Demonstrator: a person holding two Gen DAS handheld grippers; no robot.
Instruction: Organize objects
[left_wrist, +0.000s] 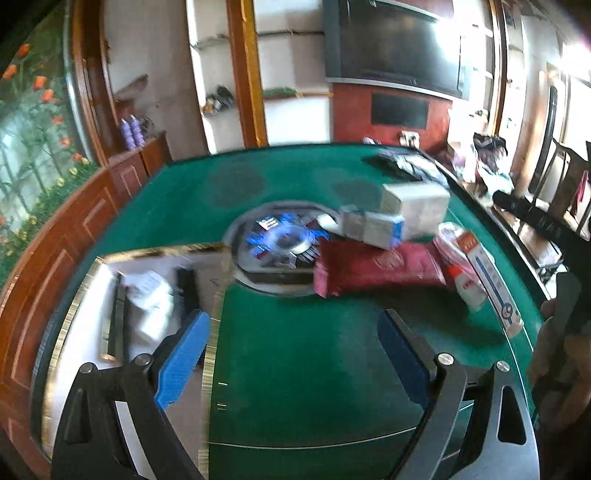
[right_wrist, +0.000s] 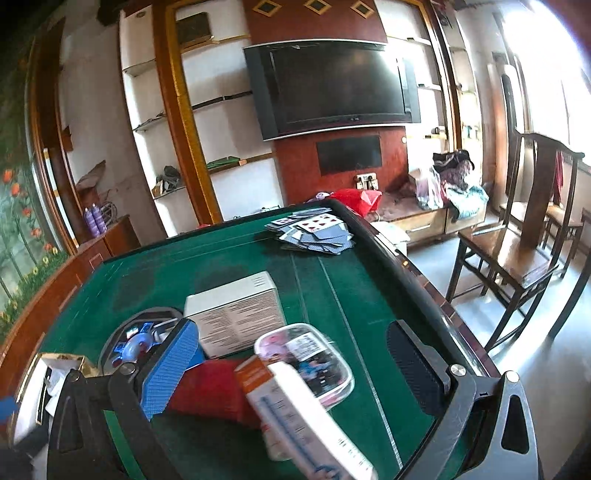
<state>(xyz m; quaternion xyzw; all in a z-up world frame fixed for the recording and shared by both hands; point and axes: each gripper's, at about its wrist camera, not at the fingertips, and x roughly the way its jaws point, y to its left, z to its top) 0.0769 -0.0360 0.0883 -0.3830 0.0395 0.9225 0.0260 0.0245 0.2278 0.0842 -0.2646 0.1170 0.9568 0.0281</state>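
My left gripper (left_wrist: 291, 354) is open over bare green felt, nothing between its blue pads. Left of it lies a gold-rimmed white box (left_wrist: 92, 266) holding papers and dark items. Beyond are a red pouch (left_wrist: 373, 269), a blue-and-white carton (left_wrist: 373, 229), a large white box (left_wrist: 417, 210), a glue bottle (left_wrist: 467, 288) and a long white box with an orange end (left_wrist: 491, 280). My right gripper (right_wrist: 295, 369) is open wide above the long white box (right_wrist: 303, 417), a clear lidded container (right_wrist: 306, 358) and the red pouch (right_wrist: 214, 395); its pads touch none of them.
A round dice hub (left_wrist: 284, 243) sits in the middle of the green table (right_wrist: 332, 295). Playing cards (right_wrist: 314, 230) are piled at the far edge. The table has a raised dark rim (right_wrist: 406, 266). A wooden chair (right_wrist: 517, 240) stands to the right. A person's hand (left_wrist: 554, 369) shows at the right.
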